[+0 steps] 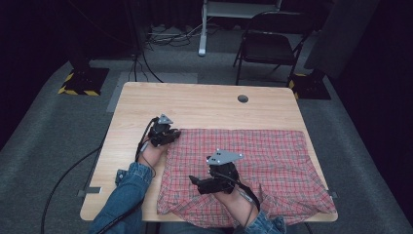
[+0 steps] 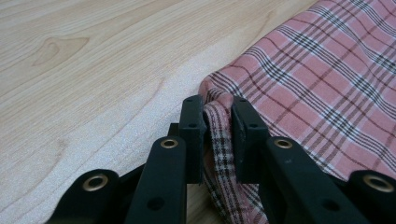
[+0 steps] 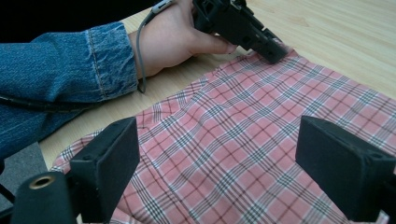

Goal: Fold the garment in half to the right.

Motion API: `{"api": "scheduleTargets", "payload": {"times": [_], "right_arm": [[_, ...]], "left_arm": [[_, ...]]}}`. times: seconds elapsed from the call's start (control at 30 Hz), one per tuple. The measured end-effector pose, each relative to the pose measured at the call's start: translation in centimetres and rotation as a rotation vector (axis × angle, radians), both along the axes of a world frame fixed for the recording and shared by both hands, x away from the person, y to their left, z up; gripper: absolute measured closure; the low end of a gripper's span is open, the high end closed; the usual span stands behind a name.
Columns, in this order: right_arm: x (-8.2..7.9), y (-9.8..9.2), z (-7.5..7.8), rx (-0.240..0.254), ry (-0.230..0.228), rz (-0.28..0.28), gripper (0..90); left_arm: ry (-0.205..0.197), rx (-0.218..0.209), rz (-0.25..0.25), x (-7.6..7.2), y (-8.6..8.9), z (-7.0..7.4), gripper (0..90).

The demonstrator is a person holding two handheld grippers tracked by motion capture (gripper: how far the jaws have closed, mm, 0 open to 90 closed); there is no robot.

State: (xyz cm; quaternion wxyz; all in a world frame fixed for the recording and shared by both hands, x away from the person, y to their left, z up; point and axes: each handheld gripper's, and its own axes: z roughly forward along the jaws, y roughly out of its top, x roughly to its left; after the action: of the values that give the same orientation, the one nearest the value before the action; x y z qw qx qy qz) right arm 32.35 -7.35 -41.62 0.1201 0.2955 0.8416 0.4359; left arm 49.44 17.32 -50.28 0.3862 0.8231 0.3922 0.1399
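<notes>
Red and white checks with thin dark lines cover the shirt (image 1: 253, 161) — it looks soft and a bit crinkled, and I can read no words or labels on it. It lies spread flat on the near right part of the surface (image 1: 195, 105), with its near edge rumpled by the front rim.

At the shirt's far left corner, the left gripper (image 1: 168, 135) has its fingers (image 2: 192, 135) nearly shut on a small fold of the cloth. The fold stands up between them, and you can see the paler inside of the cloth there.

Over the middle of the shirt is the right gripper (image 1: 199, 184). Its fingers (image 3: 109, 161) are wide apart, with nothing in them — just checked cloth below.

Blue denim sleeves (image 3: 56, 65) cover both of the person's arms.

Pale wood with wavy grain makes up the surface, and it has a small round hole (image 1: 242, 99) near the far edge. Grey carpet (image 1: 44, 136) lies all around. Far back stand a black folding chair (image 1: 270, 41), some cables (image 1: 170, 34) and yellow-and-black striped blocks (image 1: 80, 83). The room behind is dark.
</notes>
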Motion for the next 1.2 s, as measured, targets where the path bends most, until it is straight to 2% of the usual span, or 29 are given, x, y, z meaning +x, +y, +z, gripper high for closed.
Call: {"api": "scheduleTargets", "payload": {"times": [0.3, 0.8, 1.2], "right_arm": [[-0.3, 1.3, -0.8, 0.0, 0.019, 0.0, 14.5], [-1.0, 4.3, -2.6, -0.016, 0.054, 0.068, 14.5], [-1.9, 6.7, -5.2, -0.05, 0.103, 0.136, 14.5]], "left_arm": [[-0.005, 0.004, 0.003, 0.0, 0.0, 0.0, 76.6], [-0.008, 0.005, 0.007, -0.1, -0.1, 0.0, 75.9], [-0.008, 0.006, 0.01, -0.1, -0.1, 0.0, 75.4]]}}
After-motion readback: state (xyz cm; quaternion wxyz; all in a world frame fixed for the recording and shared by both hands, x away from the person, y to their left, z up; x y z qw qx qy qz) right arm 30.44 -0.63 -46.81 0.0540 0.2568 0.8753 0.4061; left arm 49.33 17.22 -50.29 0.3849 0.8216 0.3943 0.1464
